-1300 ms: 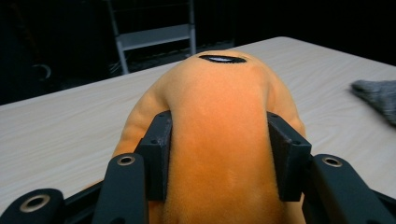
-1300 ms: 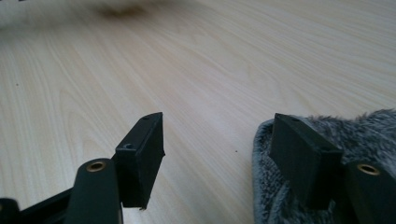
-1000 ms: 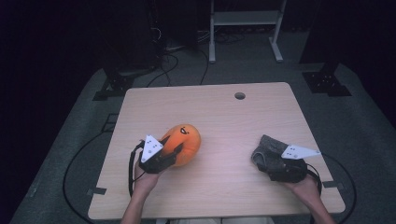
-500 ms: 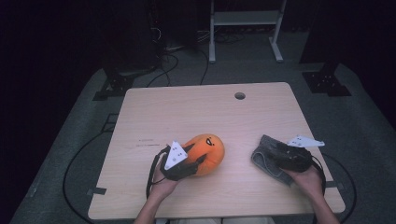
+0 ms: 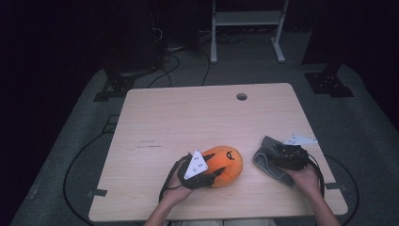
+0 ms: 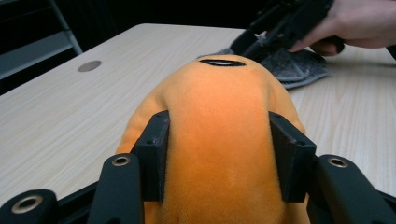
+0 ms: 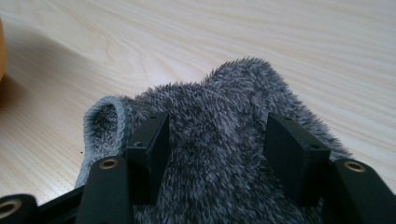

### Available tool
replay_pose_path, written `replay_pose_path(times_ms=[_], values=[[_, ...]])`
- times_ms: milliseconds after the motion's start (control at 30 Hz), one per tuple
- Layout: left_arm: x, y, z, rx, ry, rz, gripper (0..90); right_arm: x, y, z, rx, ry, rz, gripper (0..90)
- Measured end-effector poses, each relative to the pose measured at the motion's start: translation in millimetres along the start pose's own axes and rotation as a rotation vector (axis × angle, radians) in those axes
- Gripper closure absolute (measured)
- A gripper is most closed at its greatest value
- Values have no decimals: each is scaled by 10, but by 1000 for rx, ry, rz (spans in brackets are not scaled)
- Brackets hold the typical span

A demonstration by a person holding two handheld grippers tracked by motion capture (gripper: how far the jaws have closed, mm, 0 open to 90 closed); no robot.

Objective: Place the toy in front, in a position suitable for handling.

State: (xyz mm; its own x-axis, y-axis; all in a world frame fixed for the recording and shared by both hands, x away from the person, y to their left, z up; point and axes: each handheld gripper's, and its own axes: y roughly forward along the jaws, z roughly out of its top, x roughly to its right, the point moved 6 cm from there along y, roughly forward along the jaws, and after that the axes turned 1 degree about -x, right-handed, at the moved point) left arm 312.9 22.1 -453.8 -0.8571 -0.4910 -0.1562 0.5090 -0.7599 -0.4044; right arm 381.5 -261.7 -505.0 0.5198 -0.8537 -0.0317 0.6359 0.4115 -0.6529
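From the high view, the orange plush toy [image 5: 225, 165] lay on the near half of the desk [image 5: 197, 117], a little right of the middle, its long axis running roughly across the desk with a slight slant, and the end bearing a dark mark turned toward the far right. The left gripper [image 5: 205, 175] was clamped on the toy's near left end, the person's left hand [image 5: 176, 188] behind it; its jaws had just been easing apart slightly, with the plush between them. Just beside the toy, to the right, a grey fuzzy cloth [image 5: 269, 160] lay near the desk's right edge, and the right gripper [image 5: 282, 155] sat over it in the right hand [image 5: 308, 178]. In the left gripper view, the orange plush toy [image 6: 219, 140] ran lengthwise straight away from the camera, bulging between both black pads, which pressed into its sides; the dark mark sat on its far top. Beyond it the right gripper [image 6: 261, 42] rested on the grey fuzzy cloth [image 6: 299, 65]. In the right gripper view, the grey fuzzy cloth [image 7: 219, 140] lay bunched between the jaws, which had just been closing; both pads touched the pile on either side, and a rolled hem curled at the left, on the desk [image 7: 233, 37].
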Motion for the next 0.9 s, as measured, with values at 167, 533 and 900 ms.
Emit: replay_pose_path(times_ms=[167,533,900], values=[[66,55,-10,-12,22,-28,470,3,79,22,-19,1,-1,418],[98,90,-21,-25,17,-40,247,-30,144,-49,-62,1,-36,578],[36,-144,-49,-13,-31,-13,128,0,87,-82,-69,24,-20,750]])
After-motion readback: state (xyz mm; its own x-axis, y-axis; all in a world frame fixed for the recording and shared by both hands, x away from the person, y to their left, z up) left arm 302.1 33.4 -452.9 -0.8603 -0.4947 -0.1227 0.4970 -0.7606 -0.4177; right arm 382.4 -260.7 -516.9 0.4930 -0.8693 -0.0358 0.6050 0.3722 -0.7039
